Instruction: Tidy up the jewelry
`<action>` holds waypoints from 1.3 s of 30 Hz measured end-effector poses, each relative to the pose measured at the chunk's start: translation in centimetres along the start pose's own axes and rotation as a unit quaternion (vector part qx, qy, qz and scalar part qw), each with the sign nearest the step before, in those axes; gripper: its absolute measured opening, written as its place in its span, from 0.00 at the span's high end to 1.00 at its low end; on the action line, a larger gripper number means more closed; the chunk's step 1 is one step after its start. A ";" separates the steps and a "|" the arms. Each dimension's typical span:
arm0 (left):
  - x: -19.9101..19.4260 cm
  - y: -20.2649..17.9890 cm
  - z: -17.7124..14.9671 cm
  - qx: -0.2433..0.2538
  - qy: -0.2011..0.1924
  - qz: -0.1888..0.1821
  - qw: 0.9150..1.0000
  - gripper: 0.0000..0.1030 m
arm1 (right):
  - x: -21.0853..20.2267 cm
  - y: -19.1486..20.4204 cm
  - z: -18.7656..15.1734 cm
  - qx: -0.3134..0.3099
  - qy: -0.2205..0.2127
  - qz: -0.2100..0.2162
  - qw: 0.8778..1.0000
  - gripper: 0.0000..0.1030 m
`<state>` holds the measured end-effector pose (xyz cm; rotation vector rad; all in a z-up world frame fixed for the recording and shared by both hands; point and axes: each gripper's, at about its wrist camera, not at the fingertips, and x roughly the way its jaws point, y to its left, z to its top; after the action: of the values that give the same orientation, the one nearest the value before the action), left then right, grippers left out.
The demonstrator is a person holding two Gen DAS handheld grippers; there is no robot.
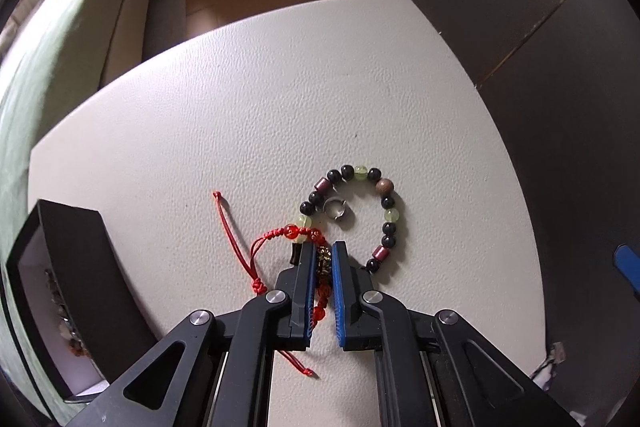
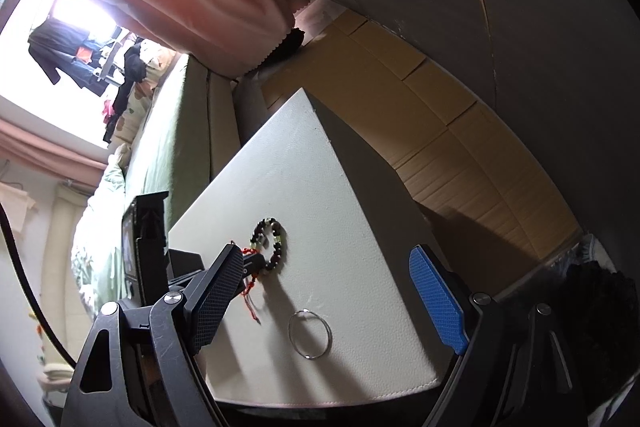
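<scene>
Fingers (image 1: 307,267) of the left gripper (image 1: 323,251), lined with blue ribbed pads, are pinching nearly closed on the red cord bracelet (image 1: 298,234), squeezing its dark gold charm and red beads between the tips just above the white tabletop (image 1: 240,99). In the left wrist view, red knotted cord is looping out toward 9 o'clock of the tips, one thin tail is stretching up toward 10 o'clock to a small end knot, and another tail is trailing down toward 6 o'clock beneath the gripper body. Touching the red bracelet at about 1 o'clock, the beaded bracelet (image 1: 362,209) is lying flat in an open curve of dark, pale green, maroon and brown beads, with a small silver ring (image 1: 335,213) sitting inside that curve. At 8 o'clock of the tips, an open black box (image 1: 80,267) with a pale lining is standing at the table's edge, holding something beaded that is too blurred to identify. Over on the other side, the right gripper (image 2: 320,291) is hovering with its jaws spread wide and gripping nothing. Between and just below its tips, a thin silver bangle (image 2: 310,334) is resting alone on the tabletop, well apart from the bracelets lying toward 11 o'clock.
</scene>
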<state>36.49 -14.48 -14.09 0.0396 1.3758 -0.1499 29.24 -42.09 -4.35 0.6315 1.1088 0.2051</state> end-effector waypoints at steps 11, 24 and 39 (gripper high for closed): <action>0.1 0.0 0.2 0.005 -0.006 0.002 1.000 0.93 | 0.3 0.5 -0.2 -0.004 0.001 -0.004 1.000 0.16; -8.8 3.7 -1.4 -0.009 -0.079 -0.008 0.997 0.93 | 2.9 3.3 -0.7 -0.026 0.022 -0.002 0.999 0.34; -14.6 11.7 -3.7 -0.048 -0.119 0.010 0.992 0.93 | 9.5 8.8 -1.7 -0.094 0.055 -0.036 0.993 0.77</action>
<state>31.71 -1.23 -1.23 -0.0446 1.1416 -0.0695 33.34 -30.04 -7.16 0.4159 1.2013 0.2814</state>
